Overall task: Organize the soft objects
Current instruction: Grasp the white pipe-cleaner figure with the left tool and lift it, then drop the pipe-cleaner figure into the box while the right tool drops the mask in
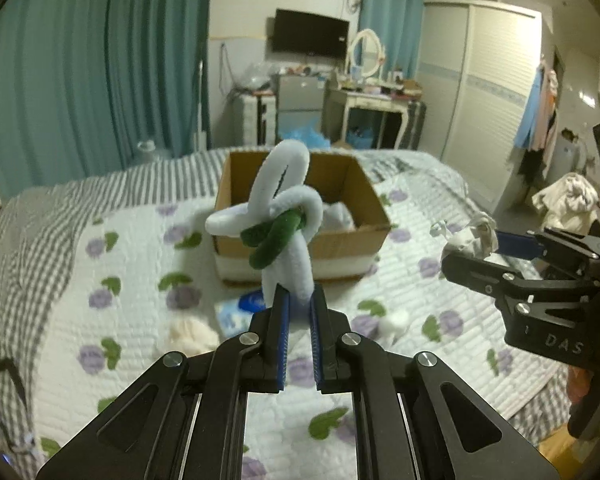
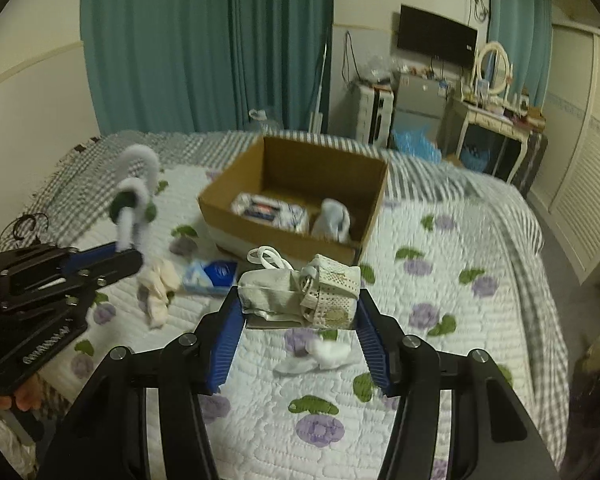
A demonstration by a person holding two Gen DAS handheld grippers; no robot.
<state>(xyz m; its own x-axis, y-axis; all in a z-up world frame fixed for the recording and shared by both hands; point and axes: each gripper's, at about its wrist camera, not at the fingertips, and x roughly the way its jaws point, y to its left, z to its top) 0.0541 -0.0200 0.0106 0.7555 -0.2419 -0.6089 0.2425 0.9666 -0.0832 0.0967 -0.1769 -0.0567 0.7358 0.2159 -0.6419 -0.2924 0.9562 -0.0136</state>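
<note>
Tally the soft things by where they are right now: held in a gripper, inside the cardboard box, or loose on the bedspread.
Held in a gripper: 2 (white-and-green plush toy, beige cloth bundle)
Inside the cardboard box: 2 (tissue pack, white cloth)
Loose on the bedspread: 3 (cream cloth, blue tissue pack, small white cloth)
Total: 7

**Item counts**

1 cardboard box [image 2: 296,196], 2 items inside: 1 tissue pack [image 2: 270,210], 1 white cloth [image 2: 334,216]. 2 grippers, 1 item each: pipe-cleaner flower [image 1: 284,216], cloth pouch [image 2: 300,292]. On quilt [image 2: 440,280]: 1 blue pack [image 2: 212,276], 2 loose cloths approx.
</note>
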